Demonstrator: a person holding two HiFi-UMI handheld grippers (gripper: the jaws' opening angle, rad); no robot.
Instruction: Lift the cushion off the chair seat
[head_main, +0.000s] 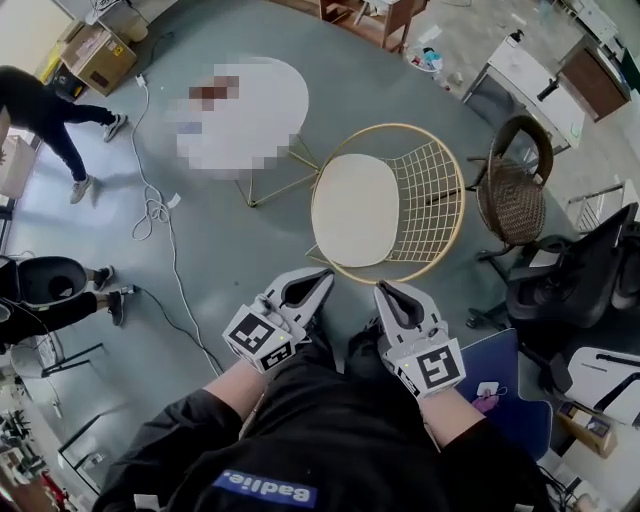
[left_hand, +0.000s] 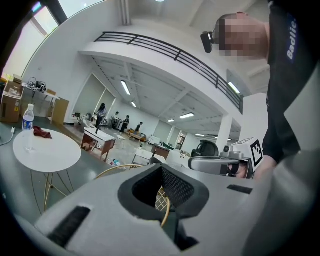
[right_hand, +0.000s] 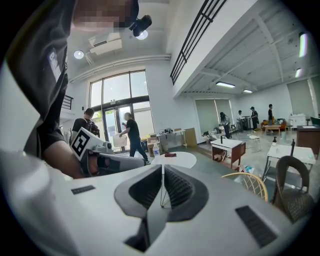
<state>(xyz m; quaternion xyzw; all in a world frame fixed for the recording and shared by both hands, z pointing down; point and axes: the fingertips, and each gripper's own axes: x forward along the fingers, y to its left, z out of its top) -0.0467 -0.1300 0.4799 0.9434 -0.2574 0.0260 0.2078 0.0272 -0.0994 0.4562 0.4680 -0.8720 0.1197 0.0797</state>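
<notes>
**Both grippers shut and short of the chair: open up before reaching in**

I have the left gripper (head_main: 320, 280) and the right gripper (head_main: 386, 292) side by side, low and close to my body, both aimed at the chair (head_main: 432, 190). On each one the fingers are pressed together with nothing between them. Each gripper view shows only a thin seam at the tips.

The cushion (head_main: 356, 209) is a round, pale pad lying flat on the seat of the gold wire chair, just beyond my fingertips and apart from them. Nothing rests on it. The white round table (head_main: 282, 100) stands well off to the left and the wicker chair (head_main: 510, 190) to the right, so I judge the approach to be free.

The lift has not begun; this is the reach. To do it well, I would spread both pairs of fingers before they get to the seat, not over it. Then I'd bring them in low at the near rim, one on each side of the pad's edge. The pad looks thin and probably soft, so a single pinch may let it droop and drag. Two grips set apart should keep it level.

The main risk I see is a finger slipping under the gold rim wire instead of the pad. The chair looks light and could come up with it.
</notes>
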